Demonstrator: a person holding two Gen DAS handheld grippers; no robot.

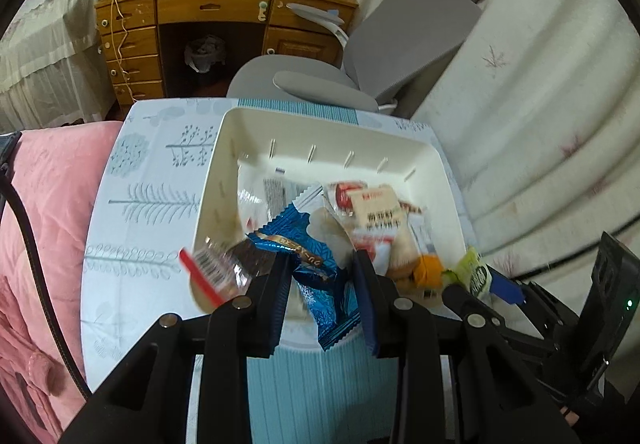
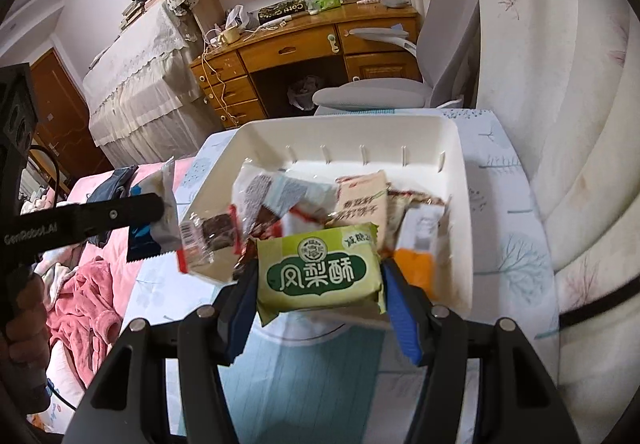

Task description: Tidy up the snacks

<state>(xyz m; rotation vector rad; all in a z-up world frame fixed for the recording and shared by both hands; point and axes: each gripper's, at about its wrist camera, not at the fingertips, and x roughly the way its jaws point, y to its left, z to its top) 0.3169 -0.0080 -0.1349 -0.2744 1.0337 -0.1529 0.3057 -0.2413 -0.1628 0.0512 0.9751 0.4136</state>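
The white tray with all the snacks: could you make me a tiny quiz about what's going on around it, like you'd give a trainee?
1. True or false: the right gripper holds a green snack packet between its fingers.
2. What colour is the wrapper held by the left gripper? A) blue B) yellow C) pink
3. Fill in: the white tray sits on a table with a ____-patterned cloth.

Key
1. True. The packet is gripped at both sides, near the tray's front edge.
2. A. It is a shiny blue wrapper.
3. Tree. Pale blue trees and plants are printed on it.
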